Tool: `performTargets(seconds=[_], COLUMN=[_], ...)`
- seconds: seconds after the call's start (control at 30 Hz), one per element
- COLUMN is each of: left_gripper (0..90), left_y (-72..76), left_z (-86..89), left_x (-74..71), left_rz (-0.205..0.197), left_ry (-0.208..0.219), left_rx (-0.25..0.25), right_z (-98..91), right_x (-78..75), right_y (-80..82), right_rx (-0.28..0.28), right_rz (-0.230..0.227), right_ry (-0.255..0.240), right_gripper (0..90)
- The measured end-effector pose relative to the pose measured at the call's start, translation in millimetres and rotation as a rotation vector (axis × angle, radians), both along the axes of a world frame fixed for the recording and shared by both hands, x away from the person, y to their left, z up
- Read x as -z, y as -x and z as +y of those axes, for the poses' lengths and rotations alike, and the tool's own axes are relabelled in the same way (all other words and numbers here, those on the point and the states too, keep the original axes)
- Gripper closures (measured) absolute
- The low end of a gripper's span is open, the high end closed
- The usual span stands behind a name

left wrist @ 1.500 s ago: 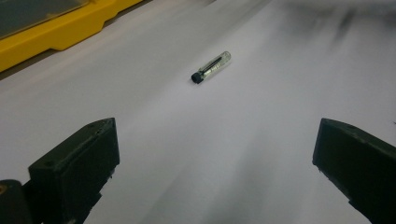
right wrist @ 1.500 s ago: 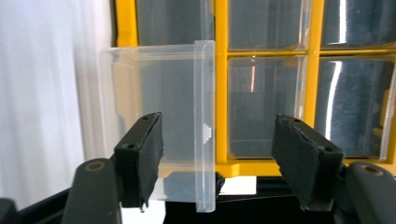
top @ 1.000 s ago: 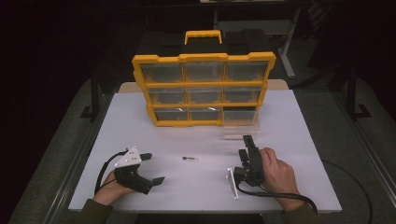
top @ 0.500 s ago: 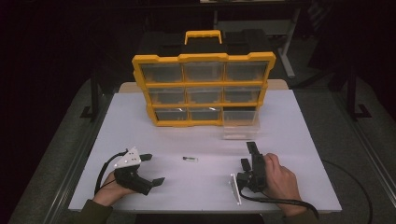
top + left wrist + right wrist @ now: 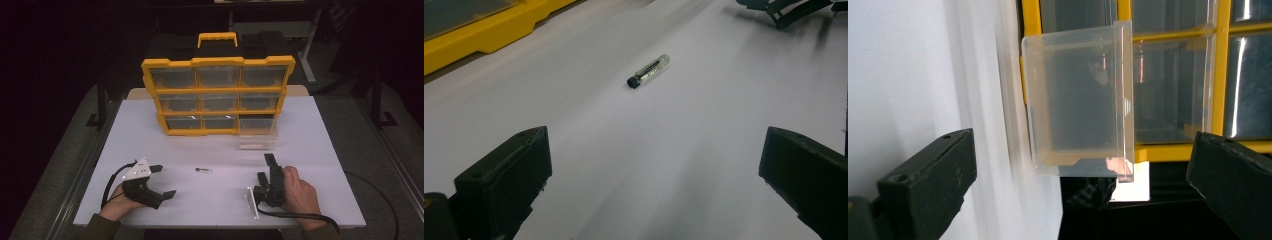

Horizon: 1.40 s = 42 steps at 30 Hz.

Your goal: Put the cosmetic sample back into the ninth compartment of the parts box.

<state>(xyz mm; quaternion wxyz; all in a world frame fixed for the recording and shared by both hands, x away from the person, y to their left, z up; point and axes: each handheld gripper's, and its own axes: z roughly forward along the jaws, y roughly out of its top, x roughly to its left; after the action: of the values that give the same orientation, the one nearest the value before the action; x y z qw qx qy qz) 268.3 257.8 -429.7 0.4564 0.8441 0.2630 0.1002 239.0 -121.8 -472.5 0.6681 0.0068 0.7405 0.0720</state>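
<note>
- The white bench (image 5: 150, 130) carries a yellow plastic organiser with nine clear drawers (image 5: 218, 95) standing upright at its 12 o'clock side.
- A clear plastic drawer (image 5: 257, 134) stands out of the organiser's lower right slot, at 12 o'clock from the right tongs (image 5: 267, 170).
- The right tongs, turned on their side, have just been opening; they gape wide with nothing between them.
- The left tongs (image 5: 163, 181) are spread wide, gripping nothing.
- A small clear vial with a black cap (image 5: 203, 170) lies on the bench between the tongs, at 2 o'clock from the left ones.
</note>
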Motion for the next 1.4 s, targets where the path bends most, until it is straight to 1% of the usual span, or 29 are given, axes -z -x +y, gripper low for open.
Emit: performTargets(seconds=[0.03, 0.1, 0.17, 0.2, 0.23, 0.27, 0.33, 0.37, 0.4, 0.43, 0.47, 0.5, 0.57, 0.63, 0.7, 0.73, 0.77, 0.8, 0.87, 0.9, 0.93, 1.13, 1.17, 1.2, 1.33, 1.4], left_gripper=[0.3, 0.3, 0.3, 0.3, 0.3, 0.3, 0.3, 0.3, 0.4, 0.4, 0.4, 0.4, 0.4, 0.4, 0.4, 0.4, 0.4, 0.4, 0.4, 0.4, 0.4, 0.3, 0.3, 0.3, 0.3, 0.3], left_y=[-0.6, -0.9, -0.8, -0.8, -1.0, -0.9, -0.8, -0.2, -0.2, -0.1, 0.1, 0.1, -0.2, -0.2, 0.3, 0.4, 0.3, 0.3, 0.2, 0.1, 0.0, -0.6, -0.6, -0.6, -0.4, -0.4], left_z=[0.1, 0.4, 0.4, 0.3, 0.3, 0.3, 0.6, 0.1, 0.1, 0.0, 0.1, 0.5, 1.0, 1.1, 0.9, 1.0, 0.8, 0.8, 0.9, 0.9, 1.0, 1.1, 1.1, 1.1, 0.9, 0.7], left_x=[0.3, 0.4, 0.5, 0.5, 0.7, 0.9, 1.1, 1.2, 1.2, 1.3, 1.4, 1.5, 1.2, 1.3, 1.1, 1.1, 1.6, 1.6, 1.5, 1.5, 1.6, 1.4, 1.3, 1.3, 1.6, 1.6], left_rz=[-0.002, -0.004, -0.004, -0.004, -0.005, -0.004, -0.006, -0.006, -0.006, -0.007, -0.007, -0.008, -0.004, -0.002, -0.002, -0.005, -0.006, -0.006, -0.002, -0.002, -0.003, -0.008, -0.006, -0.006, -0.004, -0.004], left_ry=[-0.002, -0.004, -0.006, -0.005, -0.005, -0.006, -0.011, -0.008, -0.008, -0.008, -0.010, -0.011, -0.013, -0.012, -0.011, -0.011, -0.011, -0.011, -0.014, -0.014, -0.013, -0.010, -0.003, -0.003, -0.001, -0.001], left_rx=[-0.001, 0.000, 0.000, 0.000, 0.001, 0.001, 0.004, 0.003, 0.003, 0.003, 0.002, 0.004, 0.003, 0.000, -0.002, 0.001, -0.003, -0.003, -0.005, -0.006, -0.006, -0.011, -0.015, -0.015, -0.018, -0.018], right_z=[-0.3, -0.6, -1.5, -1.5, -1.8, -2.3, -2.9, -4.6, -5.2, -5.2, -6.1, -6.6, -7.8, -8.9, -9.5, -9.2, -9.0, -9.0, -9.2, -9.6, -9.6, -14.0, -15.6, -15.6, -18.2, -19.2], right_x=[-0.9, -1.3, -3.3, -3.3, -3.9, -4.8, -5.8, -7.9, -8.9, -8.9, -10.1, -10.6, -12.0, -13.1, -14.1, -14.0, -15.3, -15.3, -16.2, -16.8, -16.8, -20.6, -22.6, -22.6, -25.4, -25.7], right_y=[0.2, 0.0, -0.4, -0.4, -0.5, -0.5, -0.2, -0.4, -0.6, -0.6, -1.1, -1.5, -1.9, -2.1, -2.1, -2.3, -1.5, -1.5, -0.9, -1.3, -1.3, -3.8, -5.0, -5.0, -6.2, -6.6], right_rx=[0.009, 0.012, 0.021, 0.021, 0.024, 0.024, 0.031, 0.039, 0.039, 0.039, 0.041, 0.047, 0.052, 0.056, 0.058, 0.058, 0.074, 0.074, 0.074, 0.077, 0.077, 0.092, 0.093, 0.093, 0.096, 0.097], right_rz=[0.011, 0.012, 0.021, 0.021, 0.025, 0.039, 0.044, 0.077, 0.096, 0.096, 0.109, 0.118, 0.131, 0.147, 0.159, 0.163, 0.186, 0.186, 0.202, 0.225, 0.225, 0.286, 0.316, 0.316, 0.357, 0.366], right_ry=[-0.017, -0.026, -0.052, -0.052, -0.066, -0.078, -0.094, -0.131, -0.152, -0.152, -0.182, -0.235, -0.255, -0.254, -0.273, -0.291, -0.319, -0.319, -0.344, -0.376, -0.376, -0.453, -0.502, -0.502, -0.559, -0.567], right_gripper=[0.0, 0.0, 0.0, 0.0, 0.0, 0.0, 0.0, 0.0, 0.0, 0.0, 0.0, 0.0, 0.0, 0.0, 0.0, 0.0, 0.0, 0.0, 0.0, 0.0, 0.0, 0.0, 0.0, 0.0, 0.0, 0.0])
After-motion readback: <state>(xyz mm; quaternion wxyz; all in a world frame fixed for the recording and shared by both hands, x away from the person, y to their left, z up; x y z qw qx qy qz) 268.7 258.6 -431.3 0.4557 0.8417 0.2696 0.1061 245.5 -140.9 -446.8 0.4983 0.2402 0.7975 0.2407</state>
